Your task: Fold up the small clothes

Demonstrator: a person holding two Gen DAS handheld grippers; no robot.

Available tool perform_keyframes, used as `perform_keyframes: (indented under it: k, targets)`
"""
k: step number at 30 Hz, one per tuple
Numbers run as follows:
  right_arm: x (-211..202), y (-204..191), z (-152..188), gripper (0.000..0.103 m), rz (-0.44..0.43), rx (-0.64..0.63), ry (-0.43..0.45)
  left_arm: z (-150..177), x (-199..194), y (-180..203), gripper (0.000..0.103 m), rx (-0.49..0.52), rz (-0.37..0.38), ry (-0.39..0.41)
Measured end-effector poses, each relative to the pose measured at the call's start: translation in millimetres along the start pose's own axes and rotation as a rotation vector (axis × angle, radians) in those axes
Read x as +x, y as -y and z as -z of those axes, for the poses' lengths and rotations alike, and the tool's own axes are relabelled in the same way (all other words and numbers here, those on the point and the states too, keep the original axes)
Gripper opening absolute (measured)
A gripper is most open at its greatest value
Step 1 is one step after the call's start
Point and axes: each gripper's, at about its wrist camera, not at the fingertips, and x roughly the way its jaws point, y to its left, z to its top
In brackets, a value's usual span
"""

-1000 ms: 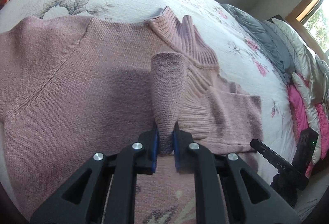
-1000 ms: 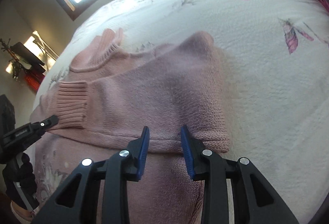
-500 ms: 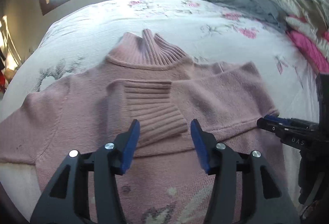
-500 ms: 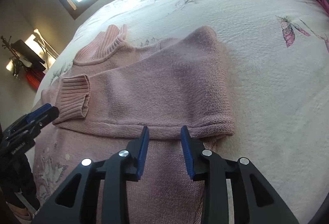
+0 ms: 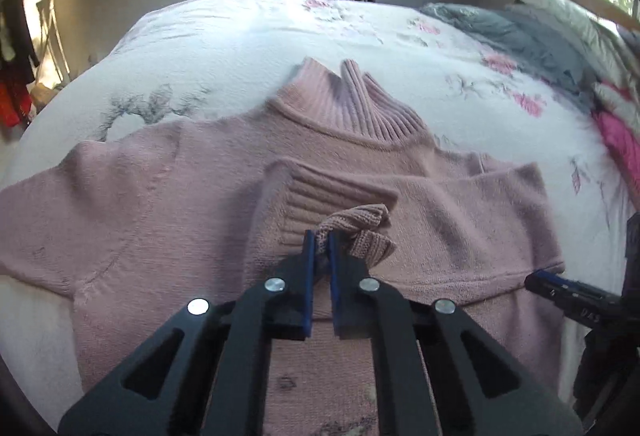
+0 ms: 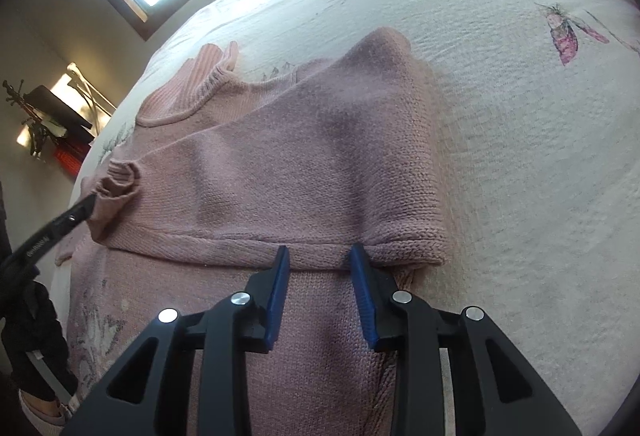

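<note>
A soft, floppy pink knitted turtleneck sweater (image 5: 168, 196) lies on a floral bedspread (image 6: 520, 116); the left gripper (image 5: 319, 236) pinches its ribbed cuff (image 5: 352, 224), a good firm hold, while the right gripper (image 6: 319, 256) waits with jaws apart at the folded sleeve's edge.

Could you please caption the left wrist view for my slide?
Left gripper pinching the ribbed cuff of a pink sweater.

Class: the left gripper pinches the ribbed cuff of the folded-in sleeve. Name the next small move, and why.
Probably draw the cuff slightly outward and lay it flat: the left gripper holds it bunched on the sweater, while the right gripper is open.
</note>
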Motion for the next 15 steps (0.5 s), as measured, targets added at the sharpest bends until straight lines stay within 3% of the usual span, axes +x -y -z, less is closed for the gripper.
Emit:
perform_keyframes:
  k: [3,8,10,13,15]
  targets:
    - [0.2,-0.1,0.3,0.032,0.002,-0.003,-0.001,-4.2,-22.5,-39.3,0.005,-0.103,0.007,0.054]
    - [0.6,-2.0,0.1,0.032,0.010,-0.015,-0.006,-6.9,-32.8,-100.5,0.006,-0.216,-0.150,0.066]
    - [0.1,-5.6,-0.6,0.032,0.026,-0.024,-0.012,-5.8,-41.1,-114.8,0.006,-0.235,-0.176,0.087]
    - [-9.1,-16.2,-2.2,0.035,0.040,-0.036,0.012,-7.1,-49.0,-112.7,0.007,-0.209,-0.138,0.096]
    - [-11.9,-24.5,-4.0,0.036,0.037,-0.050,0.022,-10.0,-43.9,-103.9,0.015,-0.194,-0.086,0.074]
